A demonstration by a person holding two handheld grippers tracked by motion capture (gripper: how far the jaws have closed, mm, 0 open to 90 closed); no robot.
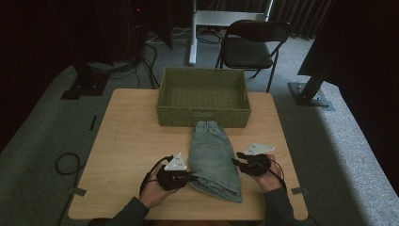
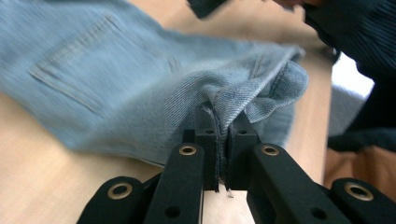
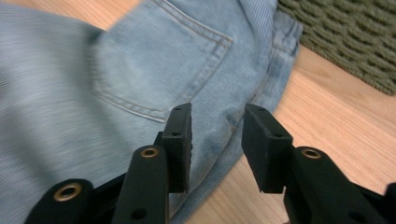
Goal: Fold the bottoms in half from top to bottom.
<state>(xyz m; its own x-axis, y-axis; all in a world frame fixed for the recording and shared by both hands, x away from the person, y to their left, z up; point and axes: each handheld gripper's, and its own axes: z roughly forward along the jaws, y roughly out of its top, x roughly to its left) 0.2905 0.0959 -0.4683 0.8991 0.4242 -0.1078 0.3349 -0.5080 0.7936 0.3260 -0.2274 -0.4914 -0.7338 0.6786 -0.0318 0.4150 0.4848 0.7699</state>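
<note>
My left gripper (image 2: 223, 122) pinches the folded jeans (image 1: 212, 157), my right gripper (image 3: 215, 122) is spread, and the basket (image 1: 203, 115) at 12 o'clock waits empty.

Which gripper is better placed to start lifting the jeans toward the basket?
Left. The left gripper is already shut on a fold of the jeans, while the right gripper hangs open over their edge. The basket sits just beyond.
</note>
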